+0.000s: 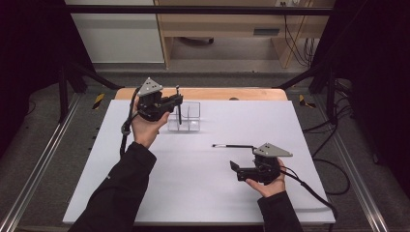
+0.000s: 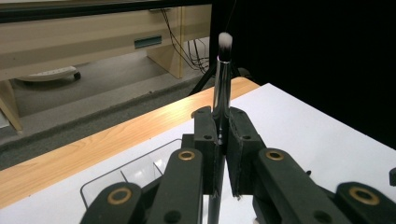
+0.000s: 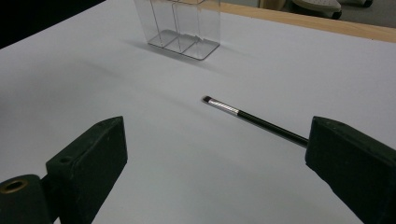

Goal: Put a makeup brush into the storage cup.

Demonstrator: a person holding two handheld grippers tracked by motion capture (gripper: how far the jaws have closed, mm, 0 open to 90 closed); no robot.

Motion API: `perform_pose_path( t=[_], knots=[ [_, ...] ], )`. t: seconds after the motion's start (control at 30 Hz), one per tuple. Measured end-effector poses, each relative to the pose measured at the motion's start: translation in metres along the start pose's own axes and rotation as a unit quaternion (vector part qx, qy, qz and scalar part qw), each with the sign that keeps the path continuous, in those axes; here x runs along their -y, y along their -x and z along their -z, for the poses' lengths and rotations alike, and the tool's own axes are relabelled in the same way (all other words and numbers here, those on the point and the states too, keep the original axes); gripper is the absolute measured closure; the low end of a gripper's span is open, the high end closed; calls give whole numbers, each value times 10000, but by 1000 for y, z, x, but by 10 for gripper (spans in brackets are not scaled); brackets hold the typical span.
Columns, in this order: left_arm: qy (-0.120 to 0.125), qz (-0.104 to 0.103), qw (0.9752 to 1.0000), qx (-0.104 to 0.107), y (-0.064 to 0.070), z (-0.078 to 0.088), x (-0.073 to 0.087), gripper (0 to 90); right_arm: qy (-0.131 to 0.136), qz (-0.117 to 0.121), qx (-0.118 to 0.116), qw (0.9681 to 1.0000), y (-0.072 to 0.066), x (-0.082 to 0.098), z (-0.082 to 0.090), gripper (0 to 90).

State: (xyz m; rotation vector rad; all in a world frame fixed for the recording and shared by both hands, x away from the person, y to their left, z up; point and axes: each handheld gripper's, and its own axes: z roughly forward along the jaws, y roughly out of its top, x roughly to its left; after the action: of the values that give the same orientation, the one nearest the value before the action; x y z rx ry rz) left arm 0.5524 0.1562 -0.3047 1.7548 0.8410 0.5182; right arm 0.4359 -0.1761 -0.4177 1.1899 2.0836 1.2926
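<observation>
Even, soft light falls from above on the white table top (image 1: pixel 203 159), which reads bright while the left and right edges of the high view sink into near black. Shadows are faint and diffuse. A thin glare runs down the held brush's metal ferrule (image 2: pixel 220 88), and the near jaws look slightly soft.
</observation>
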Motion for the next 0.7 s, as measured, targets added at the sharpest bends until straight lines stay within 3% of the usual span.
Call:
perform_pose_path(
  t=[0.17, 0.7],
  knots=[
    [34, -46, 10000, -37, -3, -6, -5, 830, 30, 3, 1, 10000, 0, 0, 1, 61],
    [-24, 87, 9999, -144, -19, -24, -5, 830, -40, -6, 15, 10000, 1, 0, -1, 58]
  ],
)
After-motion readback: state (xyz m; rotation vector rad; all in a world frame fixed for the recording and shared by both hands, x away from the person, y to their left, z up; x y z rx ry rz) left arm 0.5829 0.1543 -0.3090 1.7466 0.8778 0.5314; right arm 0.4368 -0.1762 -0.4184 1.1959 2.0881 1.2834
